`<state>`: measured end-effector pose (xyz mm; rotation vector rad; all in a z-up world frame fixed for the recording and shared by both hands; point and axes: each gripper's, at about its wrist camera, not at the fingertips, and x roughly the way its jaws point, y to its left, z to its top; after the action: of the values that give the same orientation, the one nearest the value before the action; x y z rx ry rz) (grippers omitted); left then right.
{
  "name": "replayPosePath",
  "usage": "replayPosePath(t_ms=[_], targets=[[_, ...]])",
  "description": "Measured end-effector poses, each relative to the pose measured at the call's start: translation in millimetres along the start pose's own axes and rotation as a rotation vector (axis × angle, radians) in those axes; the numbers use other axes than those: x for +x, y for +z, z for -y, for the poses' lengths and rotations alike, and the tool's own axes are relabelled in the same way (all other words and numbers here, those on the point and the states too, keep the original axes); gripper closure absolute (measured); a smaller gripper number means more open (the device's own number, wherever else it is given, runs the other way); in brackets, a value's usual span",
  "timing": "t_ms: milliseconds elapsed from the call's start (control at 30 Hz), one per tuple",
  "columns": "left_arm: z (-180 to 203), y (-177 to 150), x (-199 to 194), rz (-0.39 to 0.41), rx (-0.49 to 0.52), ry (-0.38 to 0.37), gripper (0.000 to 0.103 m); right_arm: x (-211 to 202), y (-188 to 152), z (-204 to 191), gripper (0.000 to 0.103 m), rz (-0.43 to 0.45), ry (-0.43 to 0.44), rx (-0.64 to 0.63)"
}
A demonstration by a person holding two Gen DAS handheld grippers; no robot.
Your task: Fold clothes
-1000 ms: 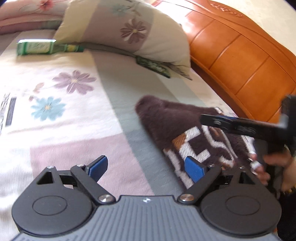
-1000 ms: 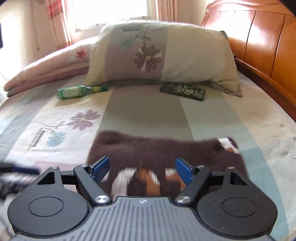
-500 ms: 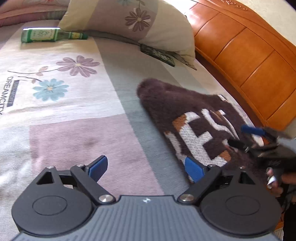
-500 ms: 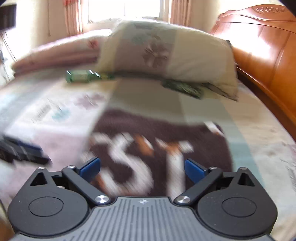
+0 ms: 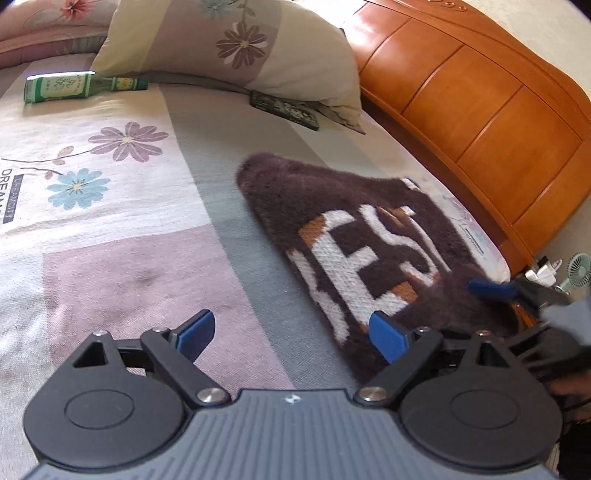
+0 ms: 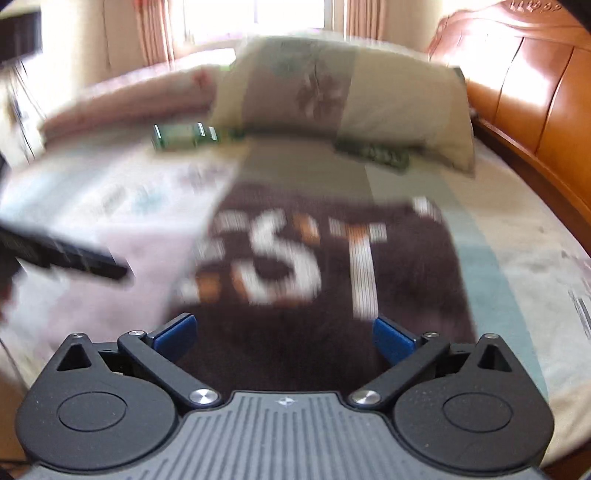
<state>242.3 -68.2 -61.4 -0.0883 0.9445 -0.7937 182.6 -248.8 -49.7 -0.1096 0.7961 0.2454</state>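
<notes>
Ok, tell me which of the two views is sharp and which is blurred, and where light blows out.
Left wrist view: sharp; the lettering on the brown sweater and the green bottle read clearly, though fisheye curves the wooden headboard. Right wrist view: motion-smeared across the bed, only its own tongs crisp; the window is blown out white.

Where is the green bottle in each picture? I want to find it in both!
Left wrist view: the green bottle lies on its side on the bedspread, far upper left, neck pointing right toward the pillow.
Right wrist view: the green bottle is a blurred green shape left of centre near the top, again just left of the pillow.
Shared landmark: the flowered pillow; the brown sweater lies nearer the cameras.
</notes>
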Motion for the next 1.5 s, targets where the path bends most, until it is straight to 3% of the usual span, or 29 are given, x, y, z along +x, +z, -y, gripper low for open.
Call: replayPosePath(t_ms=[267,333,467,733,867,967,1167,1333,1400,1500], targets=[[21,-2,3,-0.027,0.051,0.004,0.012,-41,-22,-5,0.000,0.080,-0.003,0.026],[29,-1,3,-0.024,0.057,0.004,0.012,-35,-28,-16,0.000,0.079,0.011,-0.015],[45,-1,1,-0.027,0.088,0.003,0.012,-21,-43,-36,0.000,0.051,-0.063,-0.128],[70,8,6,-0.030,0.136,-0.028,0.012,-56,-61,0,0.000,0.120,-0.034,0.027],[94,17,16,-0.021,0.198,-0.088,0.012,-69,-70,16,0.000,0.190,0.026,0.131],[114,26,29,-0.045,0.242,-0.129,0.012,-64,-72,24,0.000,0.194,0.040,0.155],[158,43,57,-0.107,0.281,-0.285,0.011,-63,-85,37,0.000,0.204,0.100,0.203],[181,49,88,-0.178,0.236,-0.359,0.011,-83,-83,60,0.000,0.312,0.116,0.248],[183,51,98,-0.210,0.190,-0.388,0.011,-75,-80,76,0.000,0.298,0.131,0.280],[184,50,109,-0.264,0.131,-0.435,0.011,-54,-81,98,0.000,0.238,0.249,0.351]])
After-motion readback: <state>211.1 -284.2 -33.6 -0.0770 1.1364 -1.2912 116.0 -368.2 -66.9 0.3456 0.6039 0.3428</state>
